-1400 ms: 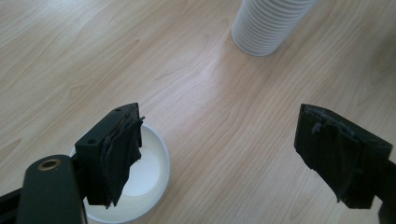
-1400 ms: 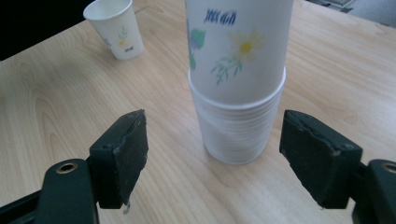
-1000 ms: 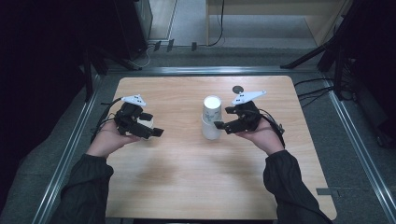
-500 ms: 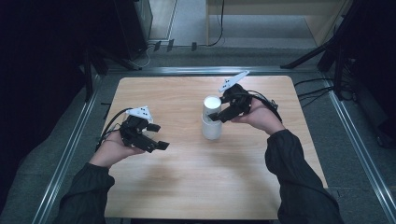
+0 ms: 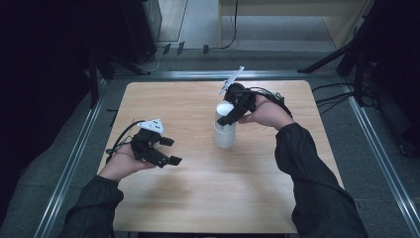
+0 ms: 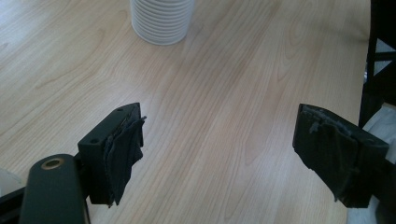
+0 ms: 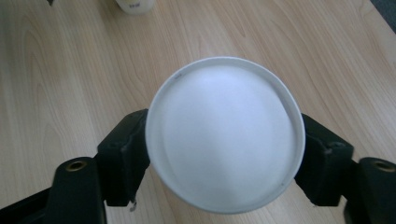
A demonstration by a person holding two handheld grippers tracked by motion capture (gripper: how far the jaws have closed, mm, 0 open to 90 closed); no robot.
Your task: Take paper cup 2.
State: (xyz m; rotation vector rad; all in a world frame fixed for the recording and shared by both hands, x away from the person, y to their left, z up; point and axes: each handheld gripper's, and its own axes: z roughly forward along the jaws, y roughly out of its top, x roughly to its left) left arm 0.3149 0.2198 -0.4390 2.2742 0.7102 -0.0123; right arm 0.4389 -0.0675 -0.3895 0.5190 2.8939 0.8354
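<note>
While a stack of white paper cups [image 5: 224, 133] stands upside down near the middle of the wooden table [image 5: 198, 198], the right gripper [image 5: 229, 118] reaches down over its top, one jaw on each side of the uppermost cup [image 7: 225, 133], touching or nearly so. The step looks like lifting that cup off the stack; next, a firm squeeze and straight pull upward. The left gripper [image 5: 168, 151] hovers near the table's left edge, jaws wide apart and empty.

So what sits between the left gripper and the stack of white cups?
Nothing: bare wooden table runs from the left gripper to the cup stack, seen in the high and left gripper views.
</note>
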